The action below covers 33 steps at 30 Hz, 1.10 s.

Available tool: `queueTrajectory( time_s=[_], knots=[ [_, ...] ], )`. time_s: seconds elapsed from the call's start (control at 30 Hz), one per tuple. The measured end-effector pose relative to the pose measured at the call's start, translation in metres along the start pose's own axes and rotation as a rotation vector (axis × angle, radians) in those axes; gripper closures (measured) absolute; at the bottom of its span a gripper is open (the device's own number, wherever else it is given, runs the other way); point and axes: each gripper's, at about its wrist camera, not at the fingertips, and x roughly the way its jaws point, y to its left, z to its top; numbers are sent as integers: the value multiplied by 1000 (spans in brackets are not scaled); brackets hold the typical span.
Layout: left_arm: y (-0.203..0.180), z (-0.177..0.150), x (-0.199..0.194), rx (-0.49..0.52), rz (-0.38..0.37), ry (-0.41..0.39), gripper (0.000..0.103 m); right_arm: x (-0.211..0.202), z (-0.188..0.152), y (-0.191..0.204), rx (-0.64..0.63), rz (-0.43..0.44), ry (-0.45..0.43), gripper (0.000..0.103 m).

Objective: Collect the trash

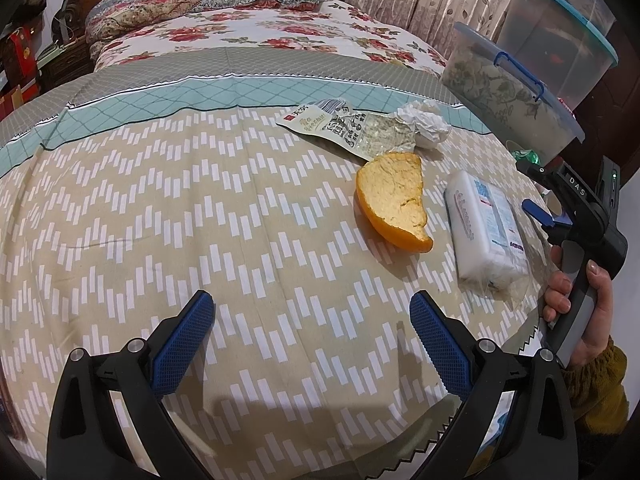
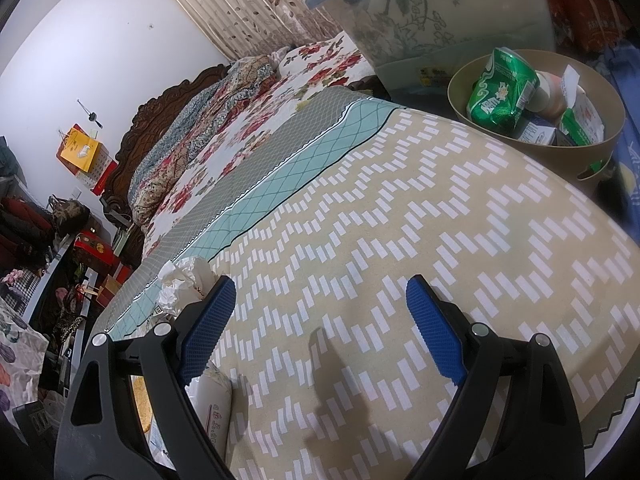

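Bedroom setting: a table covered by a beige cloth [image 1: 200, 220] with white dash chevrons fills both views, with a floral-quilted bed [image 1: 240, 28] across the upper frame.

Left gripper [image 1: 312, 344], lower centre of the left wrist view, tilts down over bare cloth, its two blue-padded jaws spread wide with nothing between them. Right gripper [image 2: 316, 328], lower centre of the right wrist view, likewise stands wide open over bare cloth; in the left wrist view a hand [image 1: 576, 304] at the right edge grasps its handle upright.

Trash items, right of centre in the left wrist view:
- one orange peel [image 1: 394, 202], pith side up
- one printed snack wrapper [image 1: 344, 124], flat, just beyond the peel
- one crumpled white tissue [image 1: 426, 122] touching the wrapper's right end
- one white tissue pack [image 1: 484, 224] right of the peel

One tan bin [image 2: 520, 148] at the upper right of the right wrist view holds a green packet [image 2: 502, 94] and other discards. Two clear lidded storage boxes [image 1: 508, 92] stand in the upper right.
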Motion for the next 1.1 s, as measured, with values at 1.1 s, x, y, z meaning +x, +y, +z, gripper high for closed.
queueTrajectory(
  time_s=[1.1],
  knots=[
    [-4,-1,1,7,10,0,9,0,-1,3,-3,-3,0,16]
  ],
)
